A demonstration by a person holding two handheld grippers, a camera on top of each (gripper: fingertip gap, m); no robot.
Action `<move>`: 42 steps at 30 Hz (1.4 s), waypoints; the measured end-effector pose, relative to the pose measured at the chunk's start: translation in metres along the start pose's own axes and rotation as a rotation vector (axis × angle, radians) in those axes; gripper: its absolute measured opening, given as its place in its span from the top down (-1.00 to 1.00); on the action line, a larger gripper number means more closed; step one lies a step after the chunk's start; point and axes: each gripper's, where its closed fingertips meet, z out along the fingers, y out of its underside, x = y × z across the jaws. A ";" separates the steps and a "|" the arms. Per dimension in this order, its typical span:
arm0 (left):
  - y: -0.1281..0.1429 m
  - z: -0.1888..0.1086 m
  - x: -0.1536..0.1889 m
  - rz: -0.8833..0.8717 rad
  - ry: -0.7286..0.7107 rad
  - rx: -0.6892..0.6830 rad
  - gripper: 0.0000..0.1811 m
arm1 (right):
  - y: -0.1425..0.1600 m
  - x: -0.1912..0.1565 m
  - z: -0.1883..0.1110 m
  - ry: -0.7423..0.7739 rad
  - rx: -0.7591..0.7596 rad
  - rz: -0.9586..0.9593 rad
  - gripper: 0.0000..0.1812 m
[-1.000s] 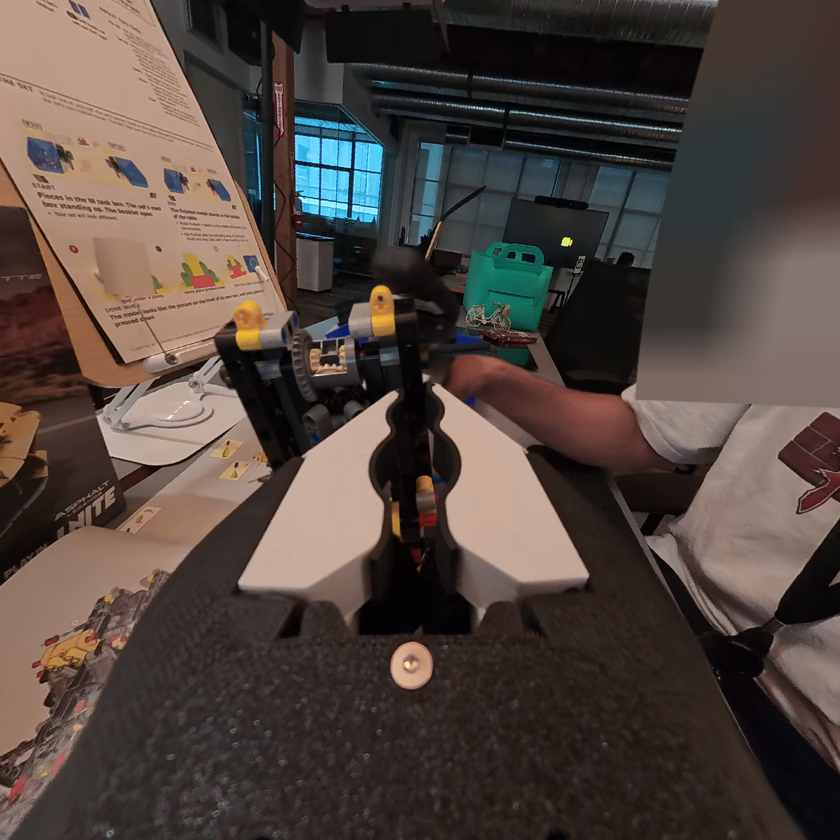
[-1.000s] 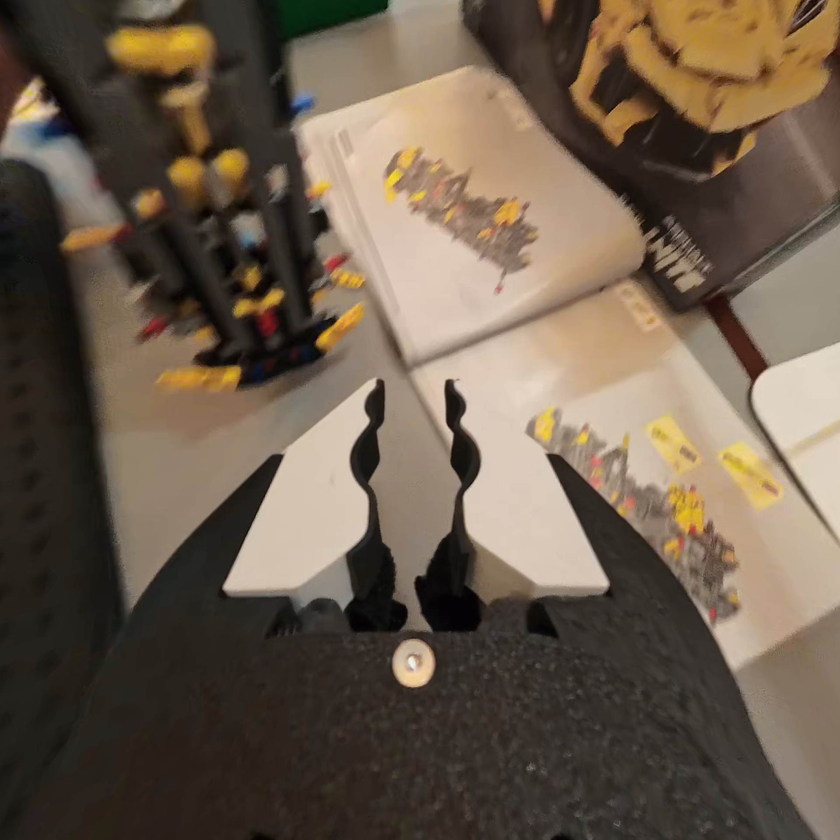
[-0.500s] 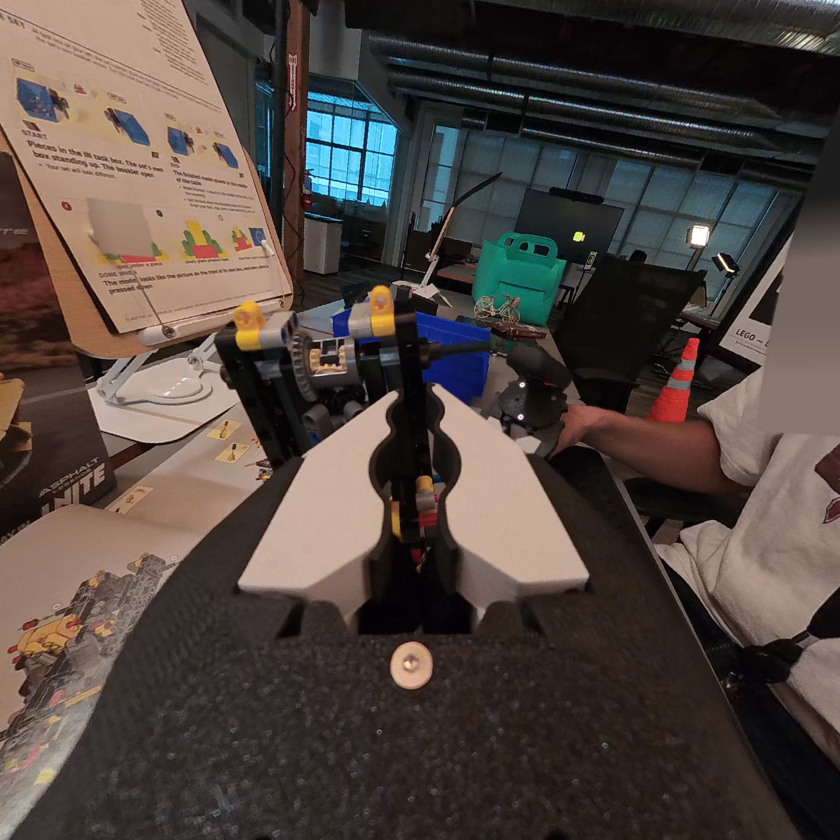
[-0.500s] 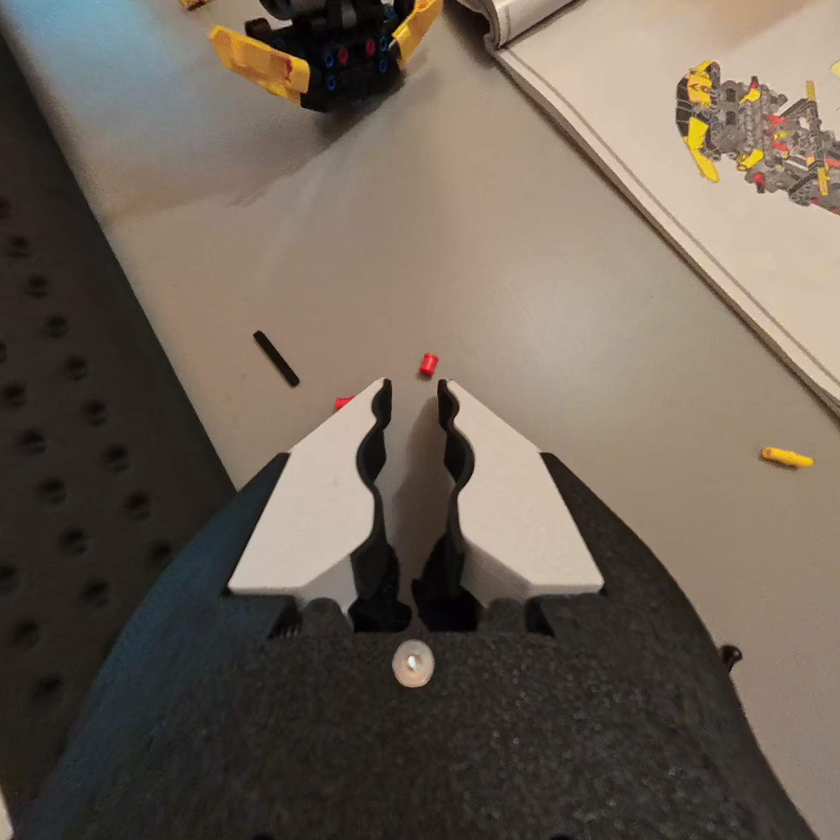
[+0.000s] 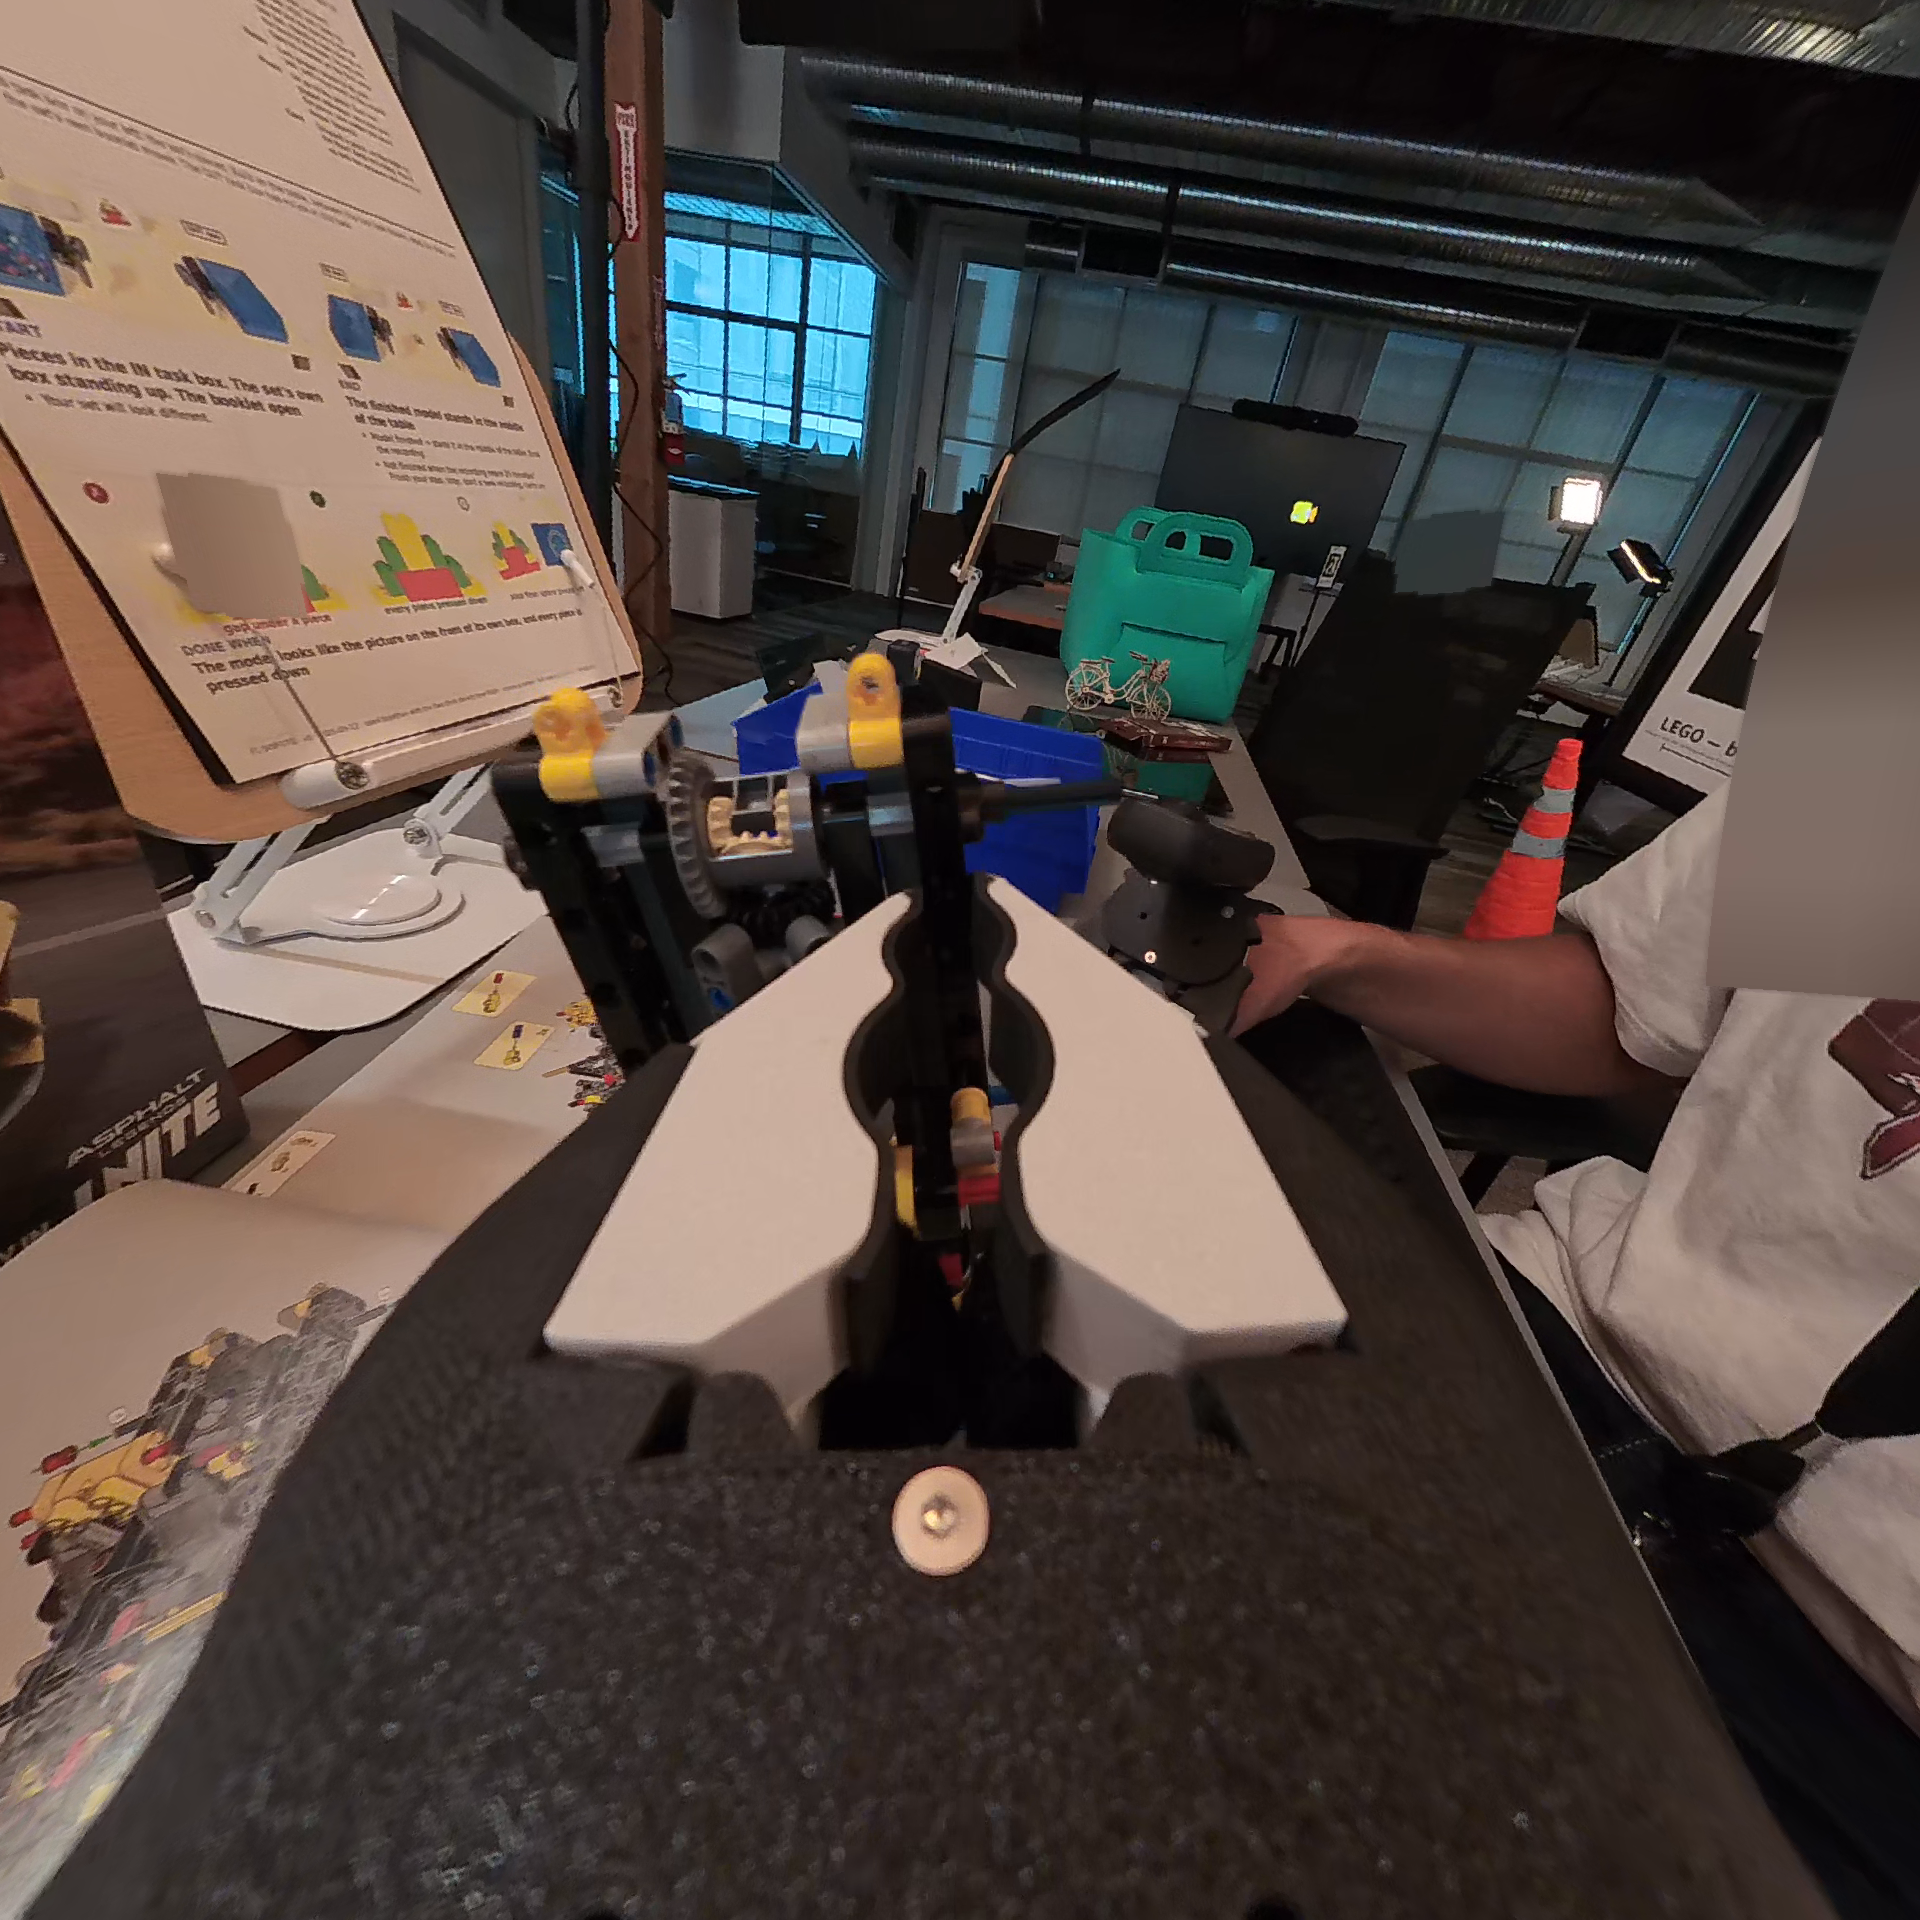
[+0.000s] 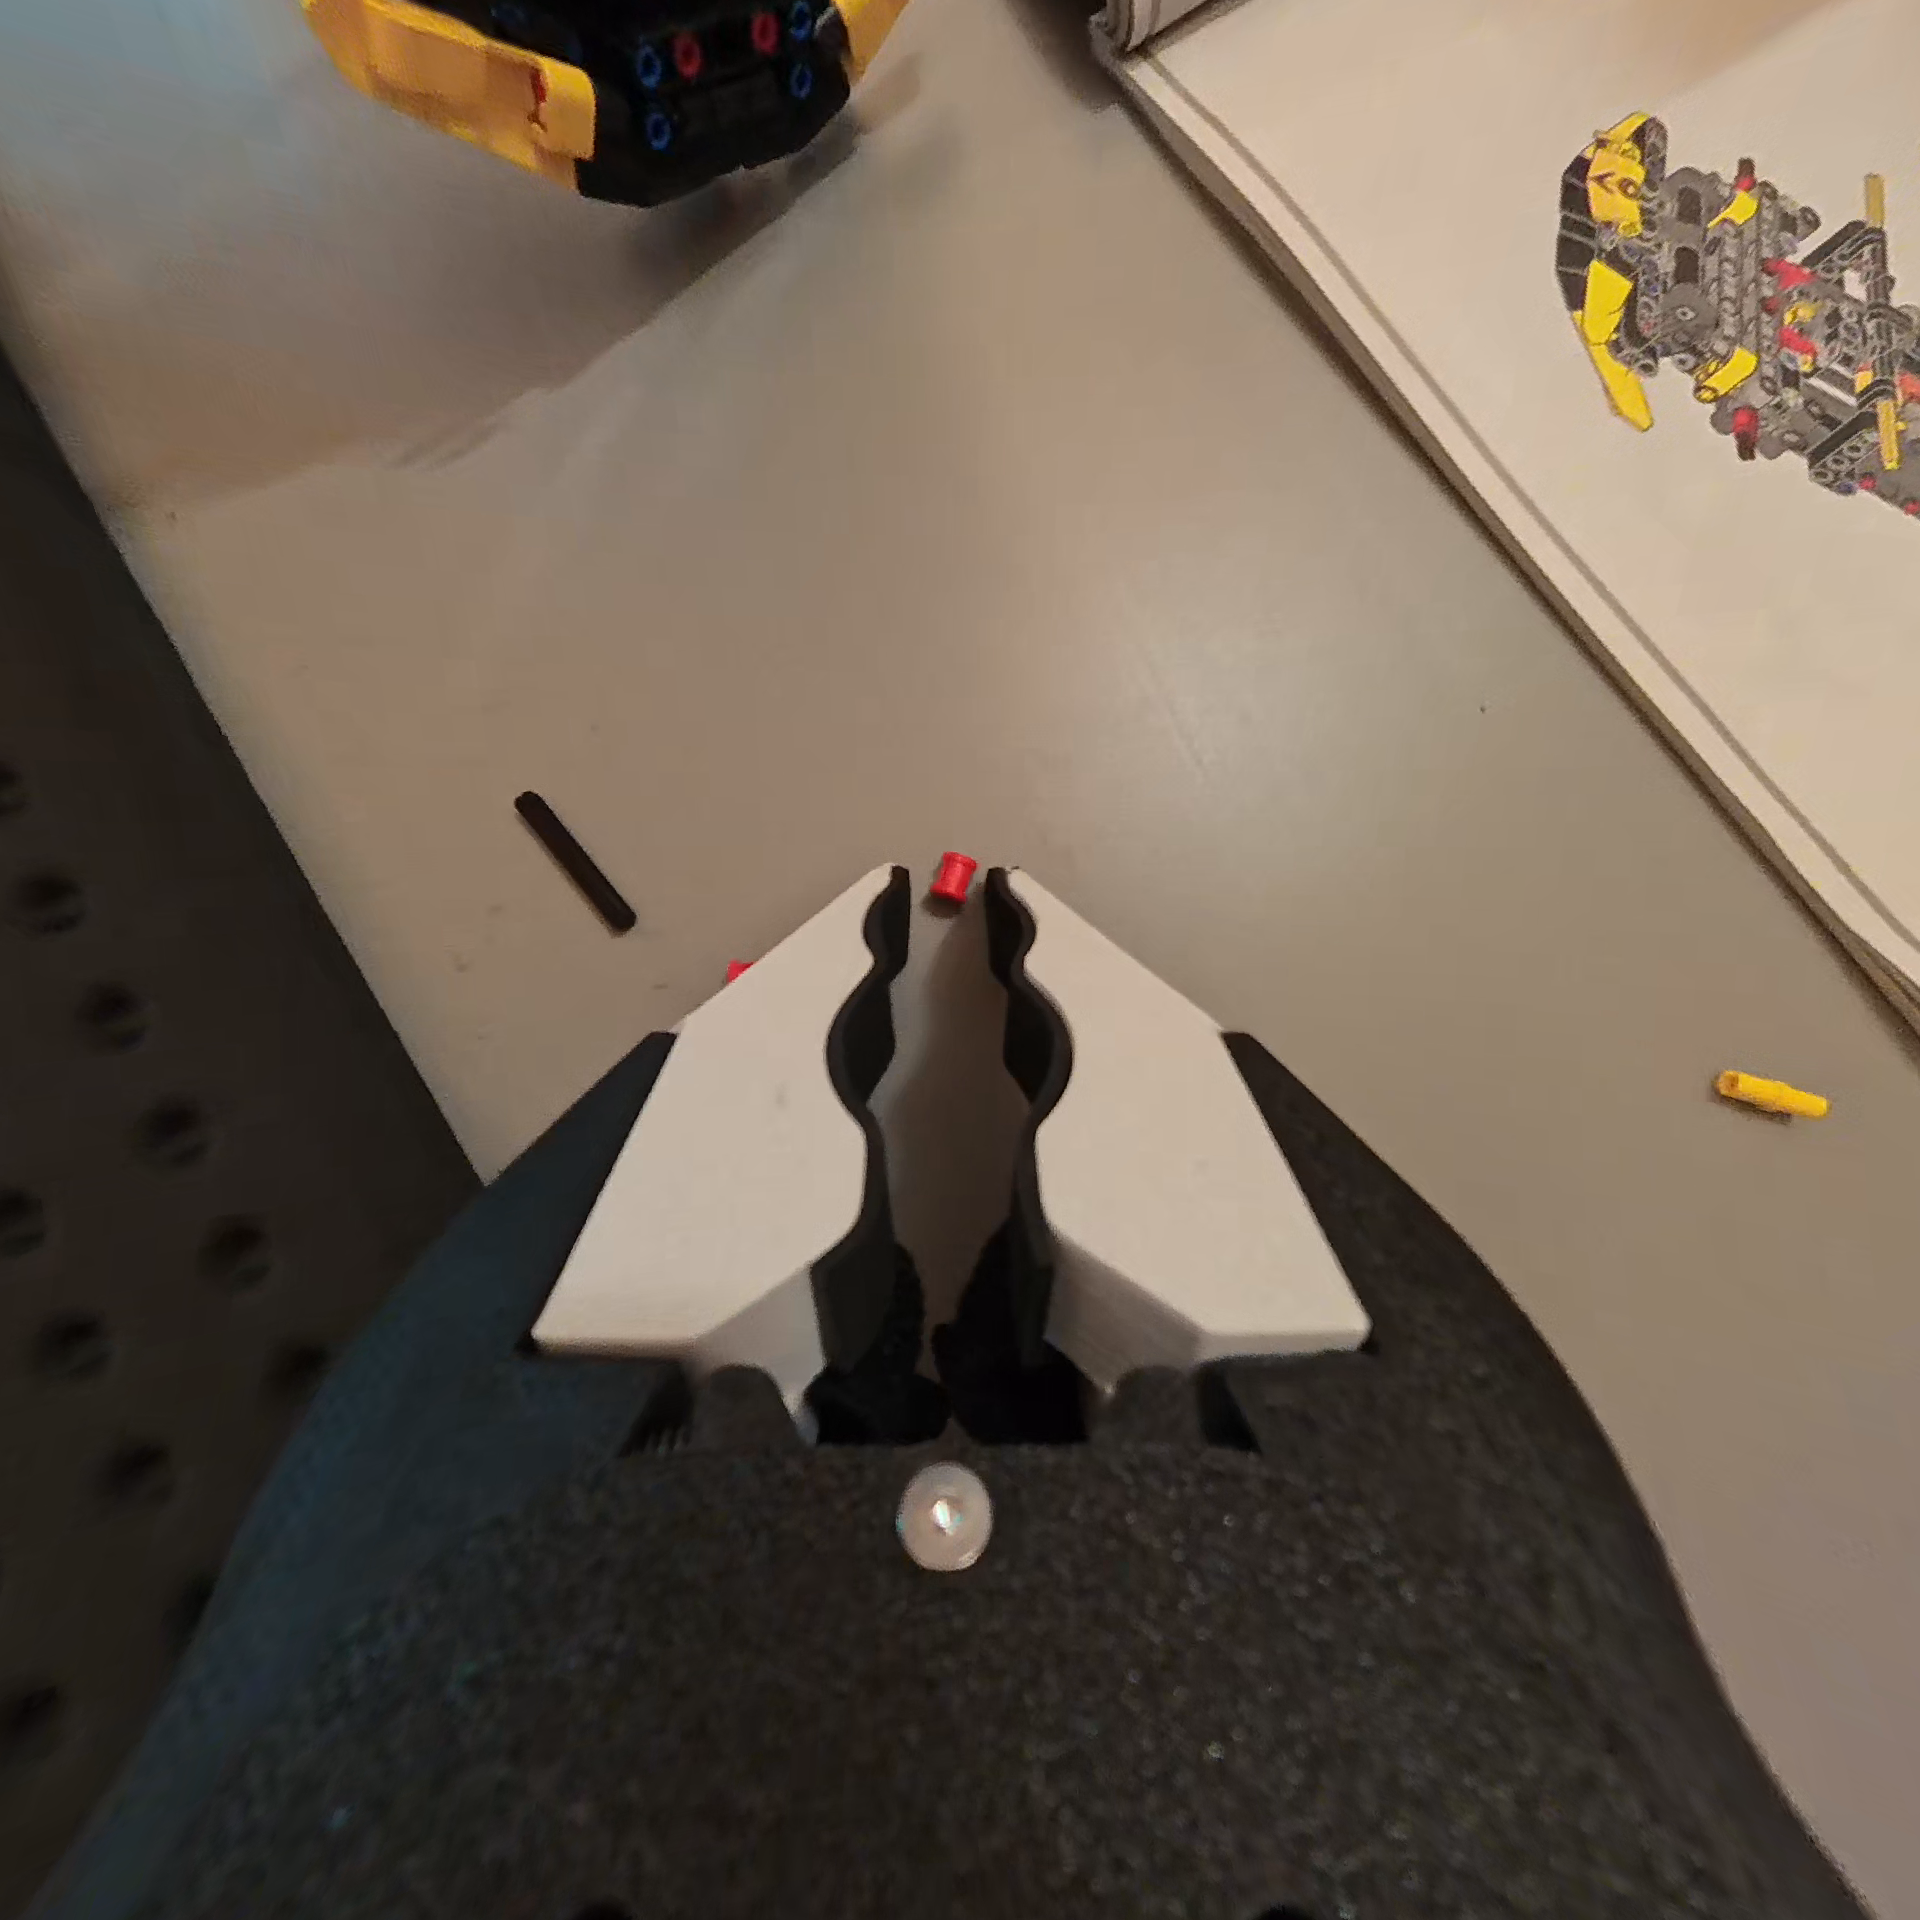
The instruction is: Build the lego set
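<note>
Left gripper (image 5: 940, 914) had its fingers pinched on a black beam of the partial lego assembly (image 5: 727, 831), holding it up off the tabletop (image 5: 436, 1101). The gear and yellow connectors sat at about 11 o'clock from the fingertips. The grip looked firm, though the beam hid the contact faces.

Right gripper (image 6: 943, 883) hung low over the tabletop with its fingers spread a little. A small red bushing (image 6: 950, 875) lay right at the tips, between them but not yet clamped. I judged this as lining up a pick.

Other loose parts:
- black axle (image 6: 574, 860) at 10 o'clock from the tips
- second red piece (image 6: 738, 971) peeking out beside the left finger, mostly hidden
- yellow pin (image 6: 1768, 1096) at 3 o'clock, well apart
- yellow-and-black sub-build (image 6: 582, 83) at 11 o'clock, far edge of the view

The open instruction booklet (image 6: 1558, 364) lay at 1–2 o'clock and showed a much fuller model.

Progress estimate: mid-build. Two sub-assemblies existed but weren't joined. Small parts were still loose, and the pictured body mostly wasn't on yet. Plenty was left.
</note>
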 end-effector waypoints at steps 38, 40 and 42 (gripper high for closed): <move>0.005 0.005 0.006 0.019 0.013 -0.036 0.92 | 0.010 -0.038 -0.010 -0.558 0.166 -0.640 0.87; 0.005 0.005 0.007 0.019 0.014 -0.037 0.92 | 0.009 -0.041 -0.010 -0.592 0.170 -0.663 0.87; 0.005 0.005 0.006 0.018 0.014 -0.035 0.92 | 0.007 -0.044 -0.009 -0.612 0.165 -0.680 0.87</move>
